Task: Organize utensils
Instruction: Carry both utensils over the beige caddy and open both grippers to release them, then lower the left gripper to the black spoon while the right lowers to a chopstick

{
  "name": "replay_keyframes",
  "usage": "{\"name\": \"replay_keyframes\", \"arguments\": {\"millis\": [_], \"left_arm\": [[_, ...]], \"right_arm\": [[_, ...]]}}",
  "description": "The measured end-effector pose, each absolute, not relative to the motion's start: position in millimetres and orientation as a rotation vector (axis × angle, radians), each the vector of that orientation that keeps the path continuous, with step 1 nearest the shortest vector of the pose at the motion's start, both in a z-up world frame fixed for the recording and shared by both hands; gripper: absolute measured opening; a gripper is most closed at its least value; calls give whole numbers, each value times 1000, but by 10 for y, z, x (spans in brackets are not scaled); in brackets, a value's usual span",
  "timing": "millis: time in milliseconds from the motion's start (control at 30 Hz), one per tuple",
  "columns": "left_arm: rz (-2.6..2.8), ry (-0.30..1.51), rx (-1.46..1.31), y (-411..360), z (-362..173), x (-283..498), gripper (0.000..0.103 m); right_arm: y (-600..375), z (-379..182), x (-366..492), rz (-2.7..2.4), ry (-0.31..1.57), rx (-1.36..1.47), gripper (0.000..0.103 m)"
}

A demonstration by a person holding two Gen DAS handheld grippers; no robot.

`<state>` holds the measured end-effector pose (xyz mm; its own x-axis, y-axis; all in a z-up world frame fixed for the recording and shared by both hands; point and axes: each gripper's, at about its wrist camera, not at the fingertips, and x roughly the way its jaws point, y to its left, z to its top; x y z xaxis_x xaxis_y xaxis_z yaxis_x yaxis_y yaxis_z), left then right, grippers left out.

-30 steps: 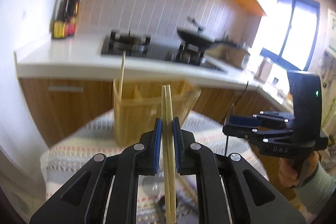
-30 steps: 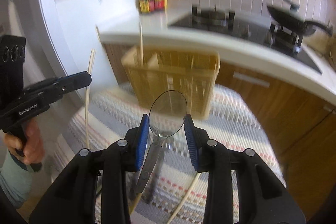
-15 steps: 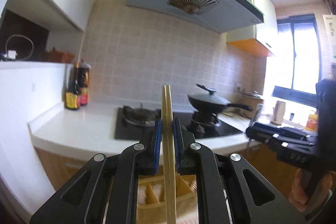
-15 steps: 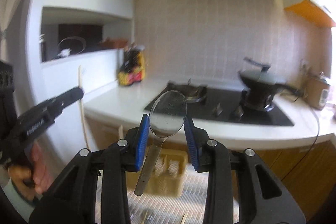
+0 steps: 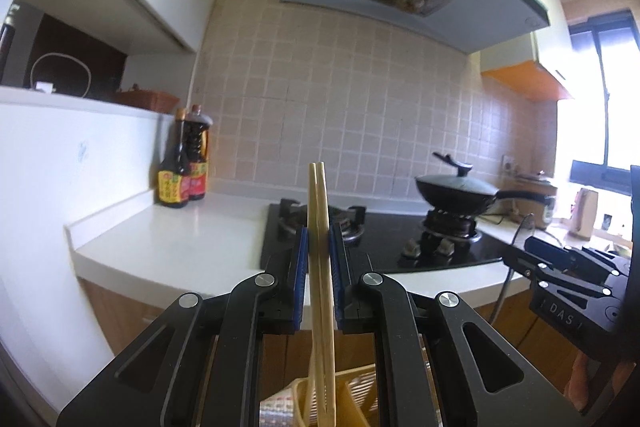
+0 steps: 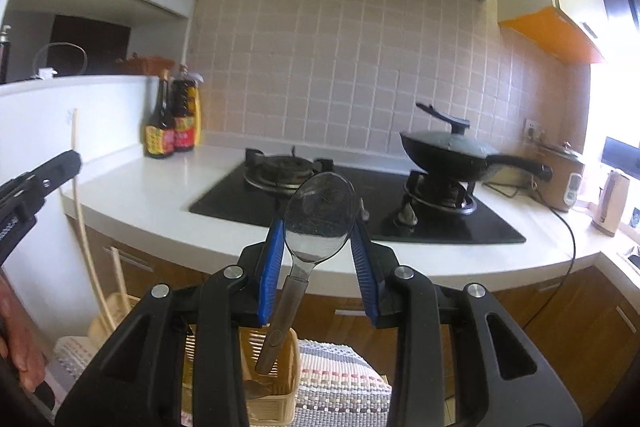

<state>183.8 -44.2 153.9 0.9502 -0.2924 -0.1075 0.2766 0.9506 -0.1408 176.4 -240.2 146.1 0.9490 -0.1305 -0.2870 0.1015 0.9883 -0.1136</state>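
Note:
My left gripper is shut on a pair of wooden chopsticks that stand upright, their lower ends hanging over the woven utensil basket. My right gripper is shut on the bowl of a metal spoon, whose handle hangs down above the same basket. One chopstick stands in the basket at the left. The left gripper with its chopsticks shows at the left of the right wrist view; the right gripper shows at the right of the left wrist view.
Behind the basket runs a white counter with a black gas hob, a lidded wok and two sauce bottles. A striped cloth lies under the basket. A kettle and a cooker stand at the right.
Both grippers have risen and tilted upward, so the basket and cloth slid to the bottom of each view and the wall and hood came in. Each keeps its grip.

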Motion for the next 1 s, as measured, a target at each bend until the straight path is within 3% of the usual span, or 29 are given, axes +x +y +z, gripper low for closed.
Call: {"name": "replay_keyframes", "arguments": {"millis": [600,700,733,867,1000], "left_arm": [[-318,214,-117,-360,1219,1857,11],[-345,241,-135,-309,1209,1832,11],[-352,246,-139,-300,1206,1819,12],[-395,283,-158,-222,1218,1738,27],[-446,321,-182,-139,1259,1602,35]], "right_arm": [[-2429,1128,1860,-48,426,-73,33],[-2438,1139,1816,-13,458,-52,49],[-2448,1146,1797,-4,462,-43,49],[-2485,1196,1681,44,497,1,49],[-2538,1255,1552,68,535,49,49]]}}
